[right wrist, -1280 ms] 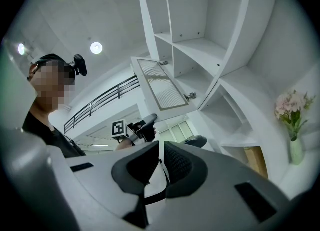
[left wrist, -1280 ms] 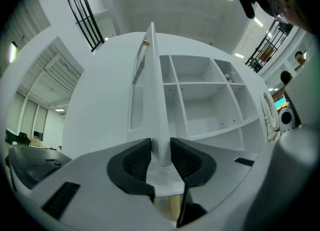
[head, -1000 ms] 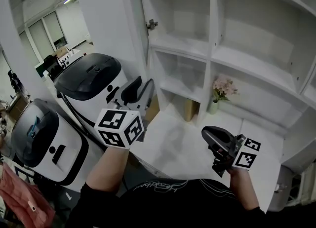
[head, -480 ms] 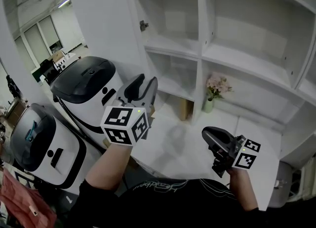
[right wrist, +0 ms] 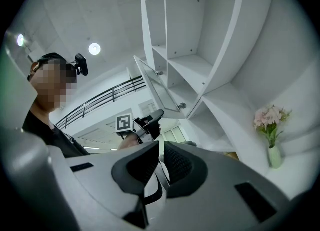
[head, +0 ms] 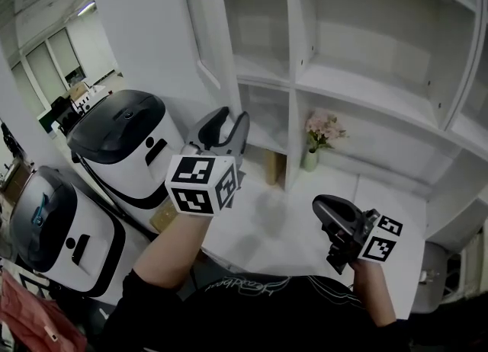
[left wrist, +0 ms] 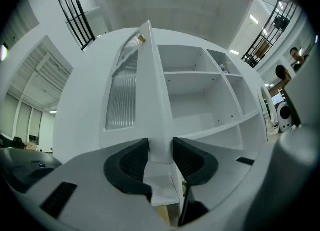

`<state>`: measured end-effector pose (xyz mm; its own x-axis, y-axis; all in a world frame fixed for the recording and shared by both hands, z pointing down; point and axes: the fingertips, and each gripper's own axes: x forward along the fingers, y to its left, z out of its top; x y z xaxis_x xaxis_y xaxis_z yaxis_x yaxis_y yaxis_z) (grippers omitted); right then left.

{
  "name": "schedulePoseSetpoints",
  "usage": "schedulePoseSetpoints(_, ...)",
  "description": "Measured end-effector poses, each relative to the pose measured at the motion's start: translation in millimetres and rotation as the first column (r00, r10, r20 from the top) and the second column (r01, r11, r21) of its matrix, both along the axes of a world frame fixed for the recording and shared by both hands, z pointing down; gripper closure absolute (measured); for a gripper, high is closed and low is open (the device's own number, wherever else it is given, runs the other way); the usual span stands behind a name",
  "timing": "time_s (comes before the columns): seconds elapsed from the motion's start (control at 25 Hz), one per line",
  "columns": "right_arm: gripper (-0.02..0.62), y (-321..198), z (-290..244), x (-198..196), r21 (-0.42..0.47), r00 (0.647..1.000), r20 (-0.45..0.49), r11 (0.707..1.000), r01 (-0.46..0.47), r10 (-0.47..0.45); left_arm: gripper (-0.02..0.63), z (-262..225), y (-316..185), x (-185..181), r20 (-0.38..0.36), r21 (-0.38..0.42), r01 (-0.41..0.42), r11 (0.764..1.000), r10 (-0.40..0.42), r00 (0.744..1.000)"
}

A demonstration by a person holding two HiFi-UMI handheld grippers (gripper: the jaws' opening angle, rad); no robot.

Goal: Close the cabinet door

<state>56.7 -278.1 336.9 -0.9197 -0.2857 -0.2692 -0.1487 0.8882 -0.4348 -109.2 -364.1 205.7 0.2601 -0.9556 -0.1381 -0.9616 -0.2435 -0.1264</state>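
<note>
With left gripper [head: 231,118] at centre of head view, jaws apart and just opened further, gripping nothing, below and clear of part-open cabinet door [head: 203,38] at upper left, sighted between them in left gripper view; with right gripper [head: 326,207] at lower right, jaws almost together, empty.

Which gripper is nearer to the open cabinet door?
Left. The left gripper, its jaws just opening, straddles the cabinet door at its edge; the right gripper hangs low over the white counter, apart from it.
</note>
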Motion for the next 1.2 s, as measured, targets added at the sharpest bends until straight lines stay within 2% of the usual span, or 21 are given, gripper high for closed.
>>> schedulePoseSetpoints(0.36,0.538,-7.2,0.9,26.3,-0.008,0.997,0.001,0.997,-0.073,0.073,0.434,0.3,-27.9,27.3,0.028,0.021,-0.01,1.0,0.009,1.0)
schedulePoseSetpoints(1.2,0.538,-25.6,3.0,70.3,-0.01,0.969,-0.016,0.969,-0.246,0.246,0.441,1.9,-96.8,68.2,0.024,0.02,-0.085,0.996,0.085,0.996)
